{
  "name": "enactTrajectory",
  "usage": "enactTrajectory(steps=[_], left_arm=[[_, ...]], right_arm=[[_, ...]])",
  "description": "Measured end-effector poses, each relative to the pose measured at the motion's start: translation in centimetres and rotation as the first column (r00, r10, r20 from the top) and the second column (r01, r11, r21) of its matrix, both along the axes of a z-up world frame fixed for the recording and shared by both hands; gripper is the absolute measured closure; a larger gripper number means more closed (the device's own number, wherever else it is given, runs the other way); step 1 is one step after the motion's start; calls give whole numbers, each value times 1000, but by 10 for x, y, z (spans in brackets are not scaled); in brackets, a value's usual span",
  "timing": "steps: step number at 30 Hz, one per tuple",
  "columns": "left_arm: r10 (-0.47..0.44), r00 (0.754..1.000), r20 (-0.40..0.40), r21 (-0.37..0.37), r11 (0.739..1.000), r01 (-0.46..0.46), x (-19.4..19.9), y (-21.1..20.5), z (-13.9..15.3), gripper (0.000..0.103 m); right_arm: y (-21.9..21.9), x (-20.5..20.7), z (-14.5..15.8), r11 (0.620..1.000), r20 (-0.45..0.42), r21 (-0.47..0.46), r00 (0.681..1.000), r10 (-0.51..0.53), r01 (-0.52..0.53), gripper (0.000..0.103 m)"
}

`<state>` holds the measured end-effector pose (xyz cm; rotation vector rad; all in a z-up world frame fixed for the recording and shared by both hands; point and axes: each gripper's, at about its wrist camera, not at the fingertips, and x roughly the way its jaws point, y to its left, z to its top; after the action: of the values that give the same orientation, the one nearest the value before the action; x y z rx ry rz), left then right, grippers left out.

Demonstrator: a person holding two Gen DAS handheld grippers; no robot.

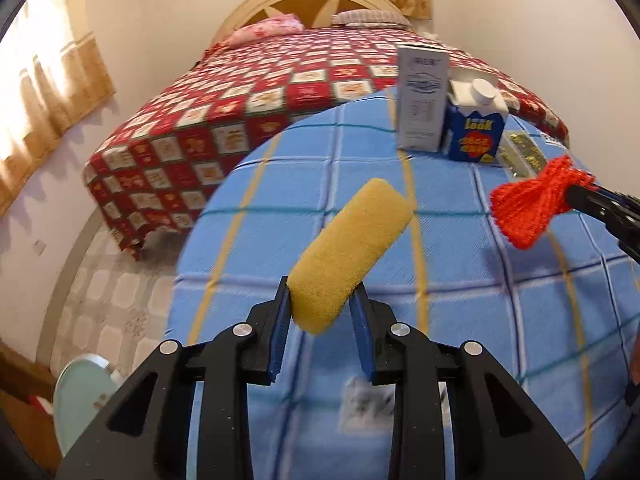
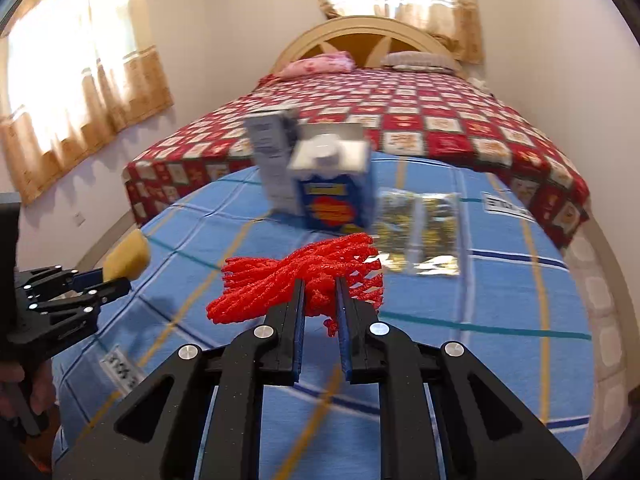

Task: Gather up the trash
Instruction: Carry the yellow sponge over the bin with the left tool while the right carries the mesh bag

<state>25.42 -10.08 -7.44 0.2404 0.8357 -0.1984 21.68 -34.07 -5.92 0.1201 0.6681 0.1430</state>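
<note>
My left gripper (image 1: 320,300) is shut on a yellow sponge (image 1: 352,252) and holds it above the blue checked tablecloth (image 1: 440,320). My right gripper (image 2: 320,284) is shut on a red mesh net (image 2: 296,276), also held above the cloth. The net shows at the right in the left wrist view (image 1: 532,200), and the sponge at the left in the right wrist view (image 2: 126,256). A blue carton with a white cap (image 1: 476,124), a tall white box (image 1: 422,100) and a shiny gold wrapper (image 2: 420,232) sit at the table's far side.
A bed with a red checked cover (image 1: 240,108) stands behind the table, with pillows at its headboard. Curtained windows are on the left wall. A pale green round object (image 1: 80,400) is on the floor at the lower left.
</note>
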Motion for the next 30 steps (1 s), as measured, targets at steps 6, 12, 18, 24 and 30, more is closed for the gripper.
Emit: enactTrajectory(steps=[6,12,18,24,30], left_arm=[[54,998,10,-4,999,-54,-34,44,3,74],[113,993,35,12,994,-113,-62,79,5,74],[170,983,62,16,985,-171,-83,115,10,74],[219,973,70,14,975,-221,-97,145,13,74],[258,963,77,23,965,-260,-110,168,15,74]], right_arm=[[48,-4,2,998,10,-15,998,65,-65,88],[97,-10,4,990,21,-47,991,135,-134,88],[140,-18,6,977,33,-70,979,202,-199,88],[174,-25,8,963,42,-85,965,259,-255,88],[200,-32,11,951,51,-101,953,298,-292,88]])
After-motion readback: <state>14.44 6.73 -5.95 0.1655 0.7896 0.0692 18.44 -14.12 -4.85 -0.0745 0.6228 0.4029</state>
